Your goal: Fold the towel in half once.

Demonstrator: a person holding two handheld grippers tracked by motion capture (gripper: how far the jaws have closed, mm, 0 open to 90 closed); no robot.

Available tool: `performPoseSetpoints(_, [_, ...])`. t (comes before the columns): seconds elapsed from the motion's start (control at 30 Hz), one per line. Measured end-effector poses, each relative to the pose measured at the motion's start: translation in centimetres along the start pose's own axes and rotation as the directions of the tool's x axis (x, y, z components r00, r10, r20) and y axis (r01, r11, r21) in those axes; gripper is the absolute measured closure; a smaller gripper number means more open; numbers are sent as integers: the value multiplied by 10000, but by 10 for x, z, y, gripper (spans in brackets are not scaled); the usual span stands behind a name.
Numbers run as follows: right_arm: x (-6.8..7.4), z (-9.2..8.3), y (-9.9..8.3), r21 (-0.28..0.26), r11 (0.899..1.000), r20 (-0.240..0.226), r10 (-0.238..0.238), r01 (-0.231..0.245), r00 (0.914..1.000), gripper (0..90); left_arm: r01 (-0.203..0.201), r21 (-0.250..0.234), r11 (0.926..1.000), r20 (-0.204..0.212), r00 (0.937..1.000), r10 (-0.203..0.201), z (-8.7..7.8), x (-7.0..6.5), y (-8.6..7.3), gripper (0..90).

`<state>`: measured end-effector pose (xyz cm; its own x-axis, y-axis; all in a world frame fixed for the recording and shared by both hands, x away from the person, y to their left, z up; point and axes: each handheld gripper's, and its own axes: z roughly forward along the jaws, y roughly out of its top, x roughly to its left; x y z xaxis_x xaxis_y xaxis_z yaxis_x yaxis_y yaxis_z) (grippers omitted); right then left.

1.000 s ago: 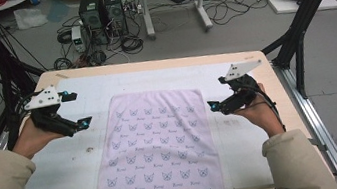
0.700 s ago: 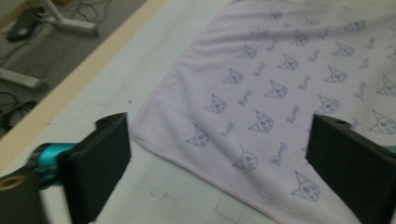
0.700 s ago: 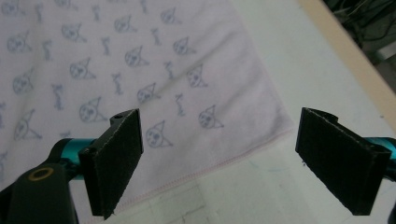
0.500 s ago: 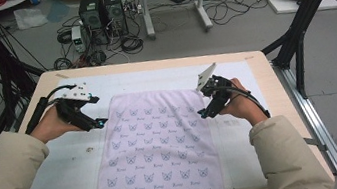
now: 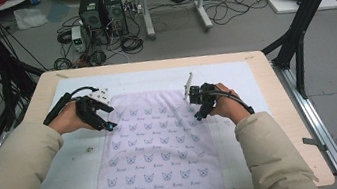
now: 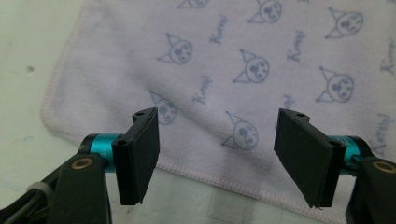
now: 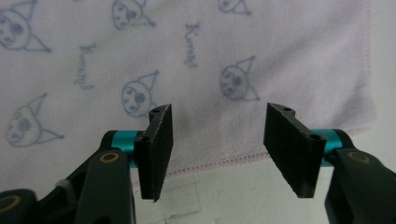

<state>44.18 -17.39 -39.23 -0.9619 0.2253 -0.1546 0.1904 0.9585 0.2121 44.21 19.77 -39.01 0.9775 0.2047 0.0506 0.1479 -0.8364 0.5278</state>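
Pale wood showed round the rim of the table [image 5: 287, 107], with a white mat [image 5: 234, 72] over most of its top, and on that mat lay the towel [image 5: 157, 151], spread flat from the middle down to the six o'clock edge, where its near hem hung just over. It was lilac terry printed all over with small grey cat faces and a scrawled word, bound by a pink stitched hem [image 6: 212, 179]. I judged it light, soft and limp, the sort of thing that droops and folds wherever it is lifted, neither slippery nor breakable; the sensible hold seemed to be the two far corners, pinching the hem with a little cloth behind it. The left gripper [image 5: 109, 125] sat at the corner towards ten o'clock, the right gripper [image 5: 199, 115] at the edge towards two o'clock. In each gripper view the jaws stood apart, straddling the hem, having just been narrowing, with cloth lying between them but the pads [image 7: 159, 149] not yet pressing on it. A faint wrinkle ran across the cloth near the left jaws.
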Motion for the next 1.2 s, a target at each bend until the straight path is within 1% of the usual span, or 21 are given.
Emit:
performPoseSetpoints(0.07, [0, 6, 1, 204, 9998, -121, 12, -10, 9999, 461, 46, 165, 9999, 260, 9997, -51, 7, 1, 1, 338])
performPoseSetpoints(0.1, [-1, 8, 1, 280, 9996, -218, -26, 32, 9998, 483, -26, 364, 9993, 313, 9995, 15, 8, 2, 1, 367])
performPoseSetpoints(0.2, [-1, 12, 1, 419, 9991, -443, -98, 116, 9990, 504, 111, 718, 9974, 394, 9991, -140, 16, 3, 2, 397])
performPoseSetpoints(0.23, [0, 13, 2, 474, 9989, -514, -30, 55, 9987, 513, 36, 846, 9964, 417, 9991, -71, 18, 4, 2, 410])
performPoseSetpoints(0.27, [0, 15, 2, 541, 9983, -522, -167, 196, 9985, 516, 114, 865, 9962, 414, 9990, -150, 20, 4, 2, 418])
performPoseSetpoints(0.3, [0, 15, 2, 571, 9983, -534, -102, 132, 9985, 542, 99, 968, 9953, 419, 9990, -140, 22, 5, 2, 441])
performPoseSetpoints(0.43, [-2, 15, 1, 595, 9981, -997, -121, 181, 9949, 647, 114, 1295, 9915, 522, 9985, -183, 29, 5, 0, 525])
performPoseSetpoints(0.53, [-4, 16, 2, 605, 9980, -1188, -122, 195, 9928, 723, 79, 1324, 9912, 530, 9985, -151, 29, 6, 2, 552])
performPoseSetpoints(0.6, [-5, 16, 1, 571, 9983, -1434, -21, 104, 9897, 834, 190, 1271, 9917, 521, 9983, -258, 29, 7, 2, 605])
performPoseSetpoints(0.63, [-5, 16, 1, 592, 9982, -1435, -40, 126, 9896, 860, 165, 1268, 9918, 500, 9985, -230, 29, 8, 2, 639])
performPoseSetpoints(0.7, [-5, 16, 2, 623, 9980, -1454, 8, 83, 9894, 878, 185, 1286, 9915, 484, 9985, -249, 30, 7, 3, 788])
performPoseSetpoints(0.73, [-5, 16, 3, 654, 9977, -1396, -74, 167, 9902, 883, 95, 1353, 9908, 546, 9984, -170, 29, 7, 4, 817])
performPoseSetpoints(0.77, [-3, 16, 3, 680, 9974, -1331, -125, 218, 9910, 885, 124, 1416, 9898, 497, 9986, -196, 30, 5, 5, 858])
performPoseSetpoints(0.83, [-2, 15, 3, 691, 9974, -1306, -121, 213, 9914, 888, 520, 1497, 9874, 389, 9975, -585, 29, 4, 6, 873])
performPoseSetpoints(0.9, [-2, 11, 2, 471, 9988, -1471, -51, 121, 9891, 888, 649, 1571, 9855, 342, 9969, -711, 27, 4, 6, 875])
performPoseSetpoints(0.93, [-2, 7, 1, 352, 9993, -1463, -99, 152, 9892, 888, 802, 1571, 9843, 343, 9957, -866, 25, 4, 6, 875])
performPoseSetpoints(0.97, [-1, 2, 0, 84, 9999, -1486, -76, 90, 9889, 888, 781, 1542, 9849, 302, 9960, -837, 22, 3, 6, 875])
performPoseSetpoints(1.0, [0, -3, -2, -114, 9999, -1566, -89, 72, 9876, 888, 752, 1435, 9868, 273, 9964, -799, 18, 3, 7, 876])
performPoseSetpoints(1.1, [4, -22, -9, -627, 9980, -1522, -203, 108, 9881, 888, 628, 1036, 9926, 259, 9975, -658, 3, -3, 9, 876])
performPoseSetpoints(1.13, [6, -28, -12, -784, 9969, -1357, -195, 89, 9906, 888, 533, 894, 9946, 235, 9982, -556, -2, -5, 10, 876])
performPoseSetpoints(1.2, [11, -39, -16, -1182, 9929, -1427, -299, 130, 9893, 888, 430, 631, 9971, 130, 9989, -439, -12, -11, 10, 875])
